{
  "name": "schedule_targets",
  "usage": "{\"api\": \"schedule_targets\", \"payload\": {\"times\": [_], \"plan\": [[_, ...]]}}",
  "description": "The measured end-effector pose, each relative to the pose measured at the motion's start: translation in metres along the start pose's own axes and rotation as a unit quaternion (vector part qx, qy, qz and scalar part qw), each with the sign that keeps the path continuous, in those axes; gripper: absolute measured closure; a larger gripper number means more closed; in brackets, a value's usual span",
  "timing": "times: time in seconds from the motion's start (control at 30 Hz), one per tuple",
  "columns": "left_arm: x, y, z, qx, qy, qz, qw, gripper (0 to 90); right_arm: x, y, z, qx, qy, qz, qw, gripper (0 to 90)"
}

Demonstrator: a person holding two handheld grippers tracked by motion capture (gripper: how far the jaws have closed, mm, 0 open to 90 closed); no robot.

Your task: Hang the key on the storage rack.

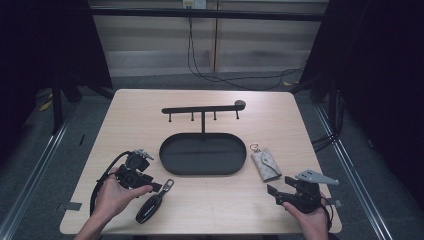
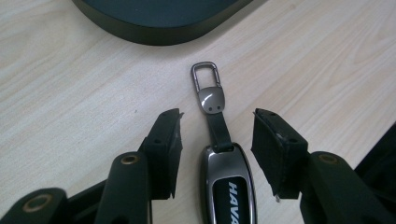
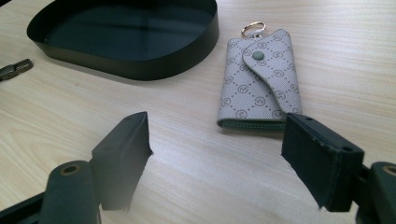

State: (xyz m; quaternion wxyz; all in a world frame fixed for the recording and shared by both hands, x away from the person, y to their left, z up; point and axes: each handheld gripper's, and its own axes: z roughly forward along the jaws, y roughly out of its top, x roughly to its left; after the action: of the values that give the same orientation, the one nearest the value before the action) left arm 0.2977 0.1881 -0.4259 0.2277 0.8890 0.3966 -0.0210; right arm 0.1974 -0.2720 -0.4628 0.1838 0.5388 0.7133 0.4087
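Observation:
A black car key fob [image 1: 150,207] with a strap and metal clasp lies near the table's front left. In the left gripper view the fob [image 2: 227,186] and its strap lie between the jaws of my left gripper [image 2: 218,116], whose pads stand apart from the strap on both sides. In the high view my left gripper [image 1: 159,189] lies low over the strap. A grey patterned key pouch [image 1: 266,164] with a gold ring lies right of the tray. My right gripper [image 1: 279,186] stands open just short of the pouch [image 3: 259,79]; nothing is between its fingertips [image 3: 135,135].
A black oval tray [image 1: 165,150] sits mid-table, with a black T-shaped hook rack [image 1: 202,109] rising behind it. The tray's wall [image 2: 163,32] lies just beyond the fob's clasp and left of the pouch [image 3: 140,70]. Bare wood stretches along the front edge.

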Motion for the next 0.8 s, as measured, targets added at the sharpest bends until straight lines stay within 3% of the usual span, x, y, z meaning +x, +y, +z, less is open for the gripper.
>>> {"api": "schedule_targets", "payload": {"times": [0.17, 0.47, 0.8], "plan": [[0.001, 0.01, 0.004, 0.023, 0.016, -0.002, 0.9996, 51.9, 0.0, 0.0, 0.0, 0.002, -0.001, 0.001, 1.0, 23.1], [-0.003, 0.023, 0.016, 0.068, 0.008, 0.004, 0.9977, 52.2, 0.001, 0.0, 0.002, 0.011, 0.003, -0.005, 0.9999, 21.9], [-0.004, 0.035, 0.028, 0.093, 0.006, 0.005, 0.9956, 53.1, 0.001, 0.0, 0.004, 0.018, 0.01, -0.007, 0.9998, 21.8]]}}
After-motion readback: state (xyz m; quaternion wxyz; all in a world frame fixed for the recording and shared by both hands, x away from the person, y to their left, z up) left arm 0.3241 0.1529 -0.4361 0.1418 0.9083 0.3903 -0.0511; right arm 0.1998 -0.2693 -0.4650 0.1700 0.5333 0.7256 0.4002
